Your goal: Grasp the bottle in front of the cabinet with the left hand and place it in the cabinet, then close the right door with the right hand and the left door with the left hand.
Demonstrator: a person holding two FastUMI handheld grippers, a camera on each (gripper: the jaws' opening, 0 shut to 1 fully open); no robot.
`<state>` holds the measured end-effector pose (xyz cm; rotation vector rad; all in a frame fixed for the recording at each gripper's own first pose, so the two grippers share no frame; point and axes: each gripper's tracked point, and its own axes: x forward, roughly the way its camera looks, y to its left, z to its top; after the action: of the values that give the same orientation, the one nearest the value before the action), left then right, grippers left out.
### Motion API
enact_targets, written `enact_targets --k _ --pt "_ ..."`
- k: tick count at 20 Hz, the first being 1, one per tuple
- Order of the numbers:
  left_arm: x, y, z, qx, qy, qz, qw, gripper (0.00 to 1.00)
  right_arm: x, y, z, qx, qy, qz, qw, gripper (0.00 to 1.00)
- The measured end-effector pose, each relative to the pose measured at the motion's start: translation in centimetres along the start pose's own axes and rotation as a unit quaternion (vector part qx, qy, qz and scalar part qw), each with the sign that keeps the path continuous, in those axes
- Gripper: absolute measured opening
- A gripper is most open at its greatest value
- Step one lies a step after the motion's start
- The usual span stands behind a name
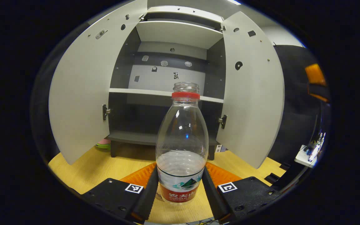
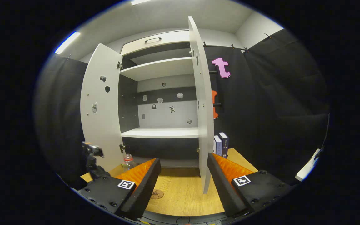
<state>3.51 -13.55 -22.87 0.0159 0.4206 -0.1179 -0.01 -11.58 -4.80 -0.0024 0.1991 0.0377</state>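
Note:
A clear plastic bottle with a red neck ring and a red label stands upright on the wooden table, in front of the cabinet. My left gripper is shut on it, one finger pressing each side at the label. Both cabinet doors stand wide open: the left door and the right door. In the right gripper view my right gripper is open and holds nothing, close in front of the right door's edge. The bottle's top and the left gripper show at lower left.
The cabinet has a white middle shelf and a dark bottom shelf. Several books stand beside the cabinet on the right. A pink and green object lies behind the left door. A white device sits at the far right.

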Motion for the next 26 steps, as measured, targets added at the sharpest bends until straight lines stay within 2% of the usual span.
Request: enact_targets --k 7,10,12,14,18,22,26 --pt "-5.6 -0.2 13.6 -0.003 -0.078 0.028 0.997 0.73 0.5 -3.7 -1.5 0.007 0.003 0.04 0.999 0.98" --pt "-5.4 -0.7 19.4 0.003 -0.1 0.036 0.994 0.72 0.6 -6.5 -1.8 -0.006 0.002 0.036 0.999 0.98" --pt "-4.4 -1.3 23.3 0.006 -0.124 0.026 0.992 0.75 0.6 -7.7 -2.1 -0.004 0.004 0.035 0.999 0.98" --pt "-2.8 -1.5 26.6 0.006 -0.142 0.02 0.99 0.72 0.6 -8.6 -2.6 0.005 0.009 0.026 1.0 0.98" --pt "1.8 -1.4 32.1 0.005 -0.168 -0.002 0.986 0.73 1.0 -10.3 -3.5 0.023 0.013 -0.019 0.999 0.98" --pt "8.1 -0.5 36.3 0.051 -0.179 -0.008 0.982 0.72 1.1 -11.7 -4.5 0.051 0.018 -0.073 0.996 0.98" --pt "15.4 0.1 35.7 0.064 -0.14 -0.027 0.988 0.73 0.8 -14.1 -4.7 0.058 0.014 -0.142 0.988 0.98"
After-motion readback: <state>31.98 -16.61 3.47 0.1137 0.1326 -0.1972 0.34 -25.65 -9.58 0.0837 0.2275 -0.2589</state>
